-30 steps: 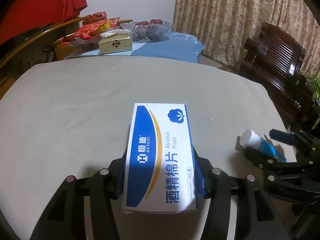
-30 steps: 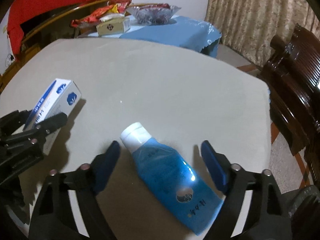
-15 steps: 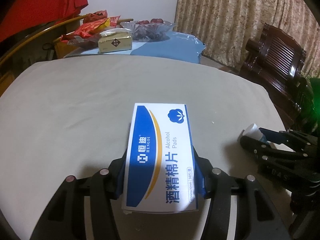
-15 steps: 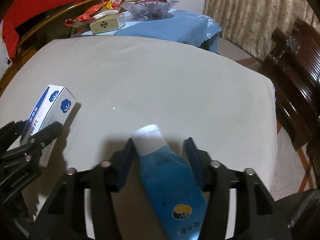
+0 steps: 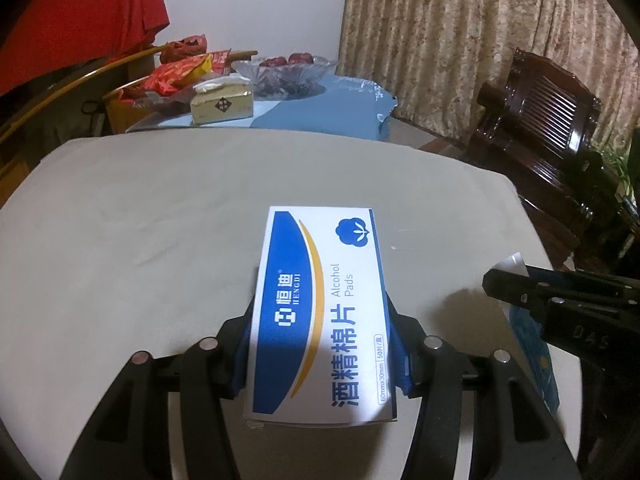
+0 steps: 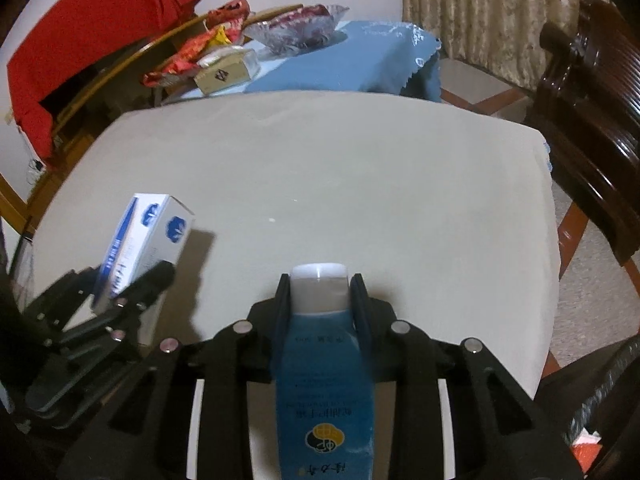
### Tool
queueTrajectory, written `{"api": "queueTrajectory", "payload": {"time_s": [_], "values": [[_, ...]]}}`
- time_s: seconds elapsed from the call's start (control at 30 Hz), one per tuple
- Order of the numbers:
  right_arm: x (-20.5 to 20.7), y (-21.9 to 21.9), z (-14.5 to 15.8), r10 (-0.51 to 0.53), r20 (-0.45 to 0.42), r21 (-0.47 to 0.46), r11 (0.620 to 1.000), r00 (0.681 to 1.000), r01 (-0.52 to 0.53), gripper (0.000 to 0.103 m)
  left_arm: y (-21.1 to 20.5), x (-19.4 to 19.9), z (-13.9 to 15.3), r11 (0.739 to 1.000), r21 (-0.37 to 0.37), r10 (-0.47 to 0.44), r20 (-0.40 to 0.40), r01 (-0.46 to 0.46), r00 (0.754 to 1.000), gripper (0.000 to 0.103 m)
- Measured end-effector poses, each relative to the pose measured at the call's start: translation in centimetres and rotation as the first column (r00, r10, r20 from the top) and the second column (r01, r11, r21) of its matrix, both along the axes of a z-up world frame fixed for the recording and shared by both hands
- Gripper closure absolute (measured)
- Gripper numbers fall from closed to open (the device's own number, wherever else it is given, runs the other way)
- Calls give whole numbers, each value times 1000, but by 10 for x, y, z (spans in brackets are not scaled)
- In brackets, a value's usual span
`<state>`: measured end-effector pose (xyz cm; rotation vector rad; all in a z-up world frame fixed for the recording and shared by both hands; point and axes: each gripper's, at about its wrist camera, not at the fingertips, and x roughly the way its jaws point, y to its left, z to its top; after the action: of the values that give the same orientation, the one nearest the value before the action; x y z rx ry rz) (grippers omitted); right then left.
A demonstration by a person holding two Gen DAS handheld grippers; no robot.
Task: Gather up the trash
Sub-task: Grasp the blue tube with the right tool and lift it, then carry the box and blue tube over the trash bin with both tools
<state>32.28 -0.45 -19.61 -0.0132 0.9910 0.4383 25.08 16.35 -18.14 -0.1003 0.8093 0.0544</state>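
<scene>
Jaws closing on blue tube (image 6: 324, 384), cap pointing forward

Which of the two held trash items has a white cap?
The blue tube in the right tongs; the other item, the alcohol pads box in the left tongs, is capless cardboard.

The tube (image 6: 325, 376) runs off the frame at 6 o'clock; its blurred print is perhaps unreadable.

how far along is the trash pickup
Done: both items are gripped. In hand: left gripper clamps the alcohol pad box; right gripper, jaws closing, pinches the blue tube. Left: dropping them off; no bin shows, and the grey table looks otherwise bare.
</scene>
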Motion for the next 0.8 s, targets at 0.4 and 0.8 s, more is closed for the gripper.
{"api": "queueTrajectory", "payload": {"time_s": [0.4,0.8], "values": [[-38,-6,44,8,73,29,1000,997,-10,74,-10,-28,39,1000,6,-9,41,9,999,49],[-80,-33,92,6,162,64,998,987,-17,74,-25,-64,80,1000,-3,-29,101,30,994,49]]}}
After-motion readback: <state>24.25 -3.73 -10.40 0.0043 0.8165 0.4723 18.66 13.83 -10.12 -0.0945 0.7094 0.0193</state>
